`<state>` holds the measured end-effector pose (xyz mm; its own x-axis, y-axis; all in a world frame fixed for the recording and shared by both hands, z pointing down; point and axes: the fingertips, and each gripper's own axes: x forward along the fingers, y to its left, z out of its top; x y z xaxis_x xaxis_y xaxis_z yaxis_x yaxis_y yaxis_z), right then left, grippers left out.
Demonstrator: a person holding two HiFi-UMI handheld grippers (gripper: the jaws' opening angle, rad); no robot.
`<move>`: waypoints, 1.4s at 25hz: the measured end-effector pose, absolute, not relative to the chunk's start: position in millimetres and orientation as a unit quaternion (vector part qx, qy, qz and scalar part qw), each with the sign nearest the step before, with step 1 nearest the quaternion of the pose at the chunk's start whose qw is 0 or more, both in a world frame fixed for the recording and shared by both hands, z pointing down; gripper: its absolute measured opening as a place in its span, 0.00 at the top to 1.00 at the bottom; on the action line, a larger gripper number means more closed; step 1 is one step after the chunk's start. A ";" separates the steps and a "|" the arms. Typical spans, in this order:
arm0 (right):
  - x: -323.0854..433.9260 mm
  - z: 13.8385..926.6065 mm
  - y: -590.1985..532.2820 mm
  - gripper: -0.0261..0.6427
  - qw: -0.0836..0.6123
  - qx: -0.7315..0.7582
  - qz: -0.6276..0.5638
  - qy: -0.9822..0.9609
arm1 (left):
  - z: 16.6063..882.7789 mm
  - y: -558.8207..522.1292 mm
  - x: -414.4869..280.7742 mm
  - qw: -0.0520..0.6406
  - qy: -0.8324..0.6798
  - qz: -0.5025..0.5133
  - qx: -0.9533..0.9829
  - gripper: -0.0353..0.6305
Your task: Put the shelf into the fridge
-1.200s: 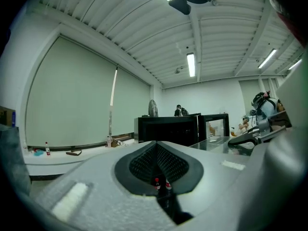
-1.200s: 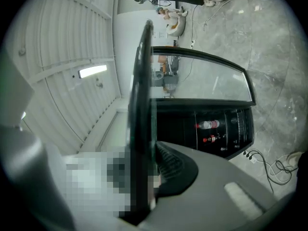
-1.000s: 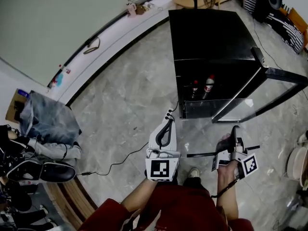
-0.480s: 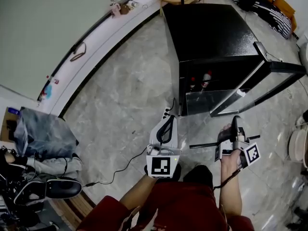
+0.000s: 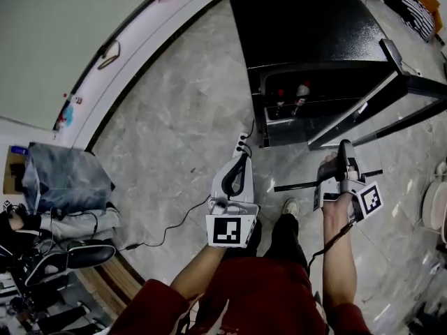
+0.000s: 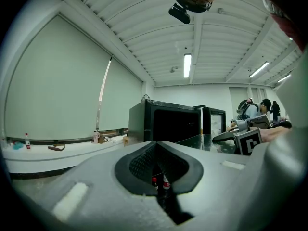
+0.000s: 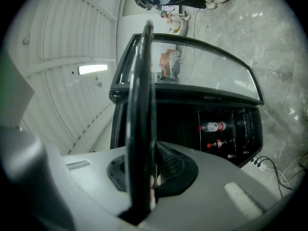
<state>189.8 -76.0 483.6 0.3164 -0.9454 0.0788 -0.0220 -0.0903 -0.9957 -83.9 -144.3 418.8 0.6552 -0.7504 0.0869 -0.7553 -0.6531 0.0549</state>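
The black fridge stands ahead with its glass door swung open to the right. Two red-capped bottles stand inside. My right gripper is shut on the shelf, a glass pane with a dark rim held level in front of the fridge's opening. In the right gripper view the shelf runs edge-on between the pads, with the fridge's interior beyond. My left gripper is shut with nothing in it, left of the shelf and apart from it, pointing at the fridge.
A power strip with a trailing cable lies on the floor by the fridge's left front corner. A white curved ledge runs along the wall at left. Bags and shoes are piled at far left.
Both grippers have moved forward towards the fridge and a little lower. The shelf stays in the right gripper, and the fridge looks nearer.
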 end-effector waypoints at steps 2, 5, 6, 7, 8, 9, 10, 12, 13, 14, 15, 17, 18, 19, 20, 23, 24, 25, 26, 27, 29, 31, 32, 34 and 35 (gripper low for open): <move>197.5 488.6 -82.3 0.94 0.553 -0.592 -0.430 0.398 | 423.1 -142.3 -76.8 0.042 -0.420 0.030 0.906 0.95; 205.0 493.1 -93.6 0.94 0.558 -0.579 -0.437 0.404 | 428.9 -137.4 -66.3 0.037 -0.429 0.036 0.902 0.95; 204.8 492.9 -97.7 0.94 0.557 -0.576 -0.439 0.407 | 429.8 -135.6 -64.3 0.034 -0.432 0.038 0.900 0.95; 204.9 492.5 -102.0 0.94 0.557 -0.573 -0.442 0.409 | 431.5 -134.6 -61.7 0.033 -0.435 0.040 0.899 0.95; 206.4 492.5 -106.7 0.94 0.558 -0.569 -0.444 0.410 | 434.3 -134.5 -57.9 0.035 -0.438 0.042 0.897 0.95; 208.9 492.5 -111.8 0.94 0.559 -0.566 -0.446 0.411 | 437.4 -135.1 -53.3 0.039 -0.441 0.045 0.895 0.95; 211.5 491.7 -116.8 0.94 0.560 -0.563 -0.446 0.413 | 439.6 -135.8 -48.8 0.041 -0.444 0.047 0.894 0.95; 215.1 488.3 -125.5 0.94 0.559 -0.561 -0.443 0.420 | 440.8 -136.1 -43.0 0.043 -0.449 0.049 0.891 0.95; 215.9 486.8 -129.7 0.94 0.557 -0.562 -0.442 0.422 | 440.8 -136.0 -41.8 0.044 -0.452 0.050 0.889 0.95; 216.3 486.2 -134.0 0.94 0.556 -0.563 -0.441 0.422 | 440.7 -136.1 -41.2 0.046 -0.456 0.050 0.887 0.95; 216.5 486.6 -138.7 0.94 0.556 -0.564 -0.442 0.422 | 440.6 -136.6 -40.7 0.047 -0.460 0.051 0.885 0.95; 217.3 489.4 -147.8 0.94 0.559 -0.560 -0.445 0.420 | 440.2 -138.1 -39.6 0.045 -0.469 0.051 0.881 0.95; 217.9 490.8 -151.8 0.94 0.562 -0.557 -0.446 0.418 | 439.4 -138.8 -38.8 0.043 -0.473 0.052 0.879 0.95; 218.9 492.0 -155.6 0.94 0.564 -0.554 -0.448 0.416 | 438.3 -139.3 -37.7 0.041 -0.477 0.052 0.877 0.95; 220.2 493.3 -159.1 0.94 0.566 -0.552 -0.450 0.415 | 437.2 -139.6 -36.2 0.040 -0.480 0.052 0.875 0.95; 224.4 497.1 -170.6 0.94 0.566 -0.550 -0.451 0.415 | 434.5 -139.7 -31.3 0.039 -0.492 0.052 0.868 0.95; 224.6 497.4 -174.7 0.94 0.564 -0.551 -0.452 0.416 | 433.1 -139.5 -30.5 0.037 -0.496 0.053 0.866 0.95; 224.9 497.0 -178.7 0.94 0.562 -0.553 -0.453 0.417 | 431.1 -139.3 -29.4 0.034 -0.499 0.054 0.864 0.95; 225.6 496.1 -182.5 0.94 0.560 -0.554 -0.453 0.417 | 428.5 -139.2 -27.5 0.030 -0.503 0.052 0.862 0.95; 227.2 495.1 -185.9 0.94 0.559 -0.555 -0.454 0.417 | 425.9 -138.8 -24.8 0.026 -0.505 0.049 0.861 0.95; 230.8 495.7 -192.0 0.94 0.560 -0.554 -0.452 0.419 | 423.8 -135.6 -19.5 0.023 -0.510 0.046 0.859 0.95; 231.9 498.2 -197.4 0.94 0.560 -0.552 -0.451 0.422 | 424.8 -130.6 -16.1 0.025 -0.516 0.048 0.855 0.95; 231.5 498.7 -200.0 0.94 0.559 -0.553 -0.451 0.423 | 425.5 -128.1 -15.1 0.025 -0.518 0.050 0.853 0.95; 232.0 498.4 -206.3 0.94 0.558 -0.553 -0.451 0.424 | 426.3 -124.5 -14.1 0.027 -0.524 0.050 0.850 0.95; 233.2 498.6 -209.9 0.94 0.560 -0.551 -0.450 0.425 | 426.9 -123.3 -13.9 0.029 -0.526 0.049 0.848 0.95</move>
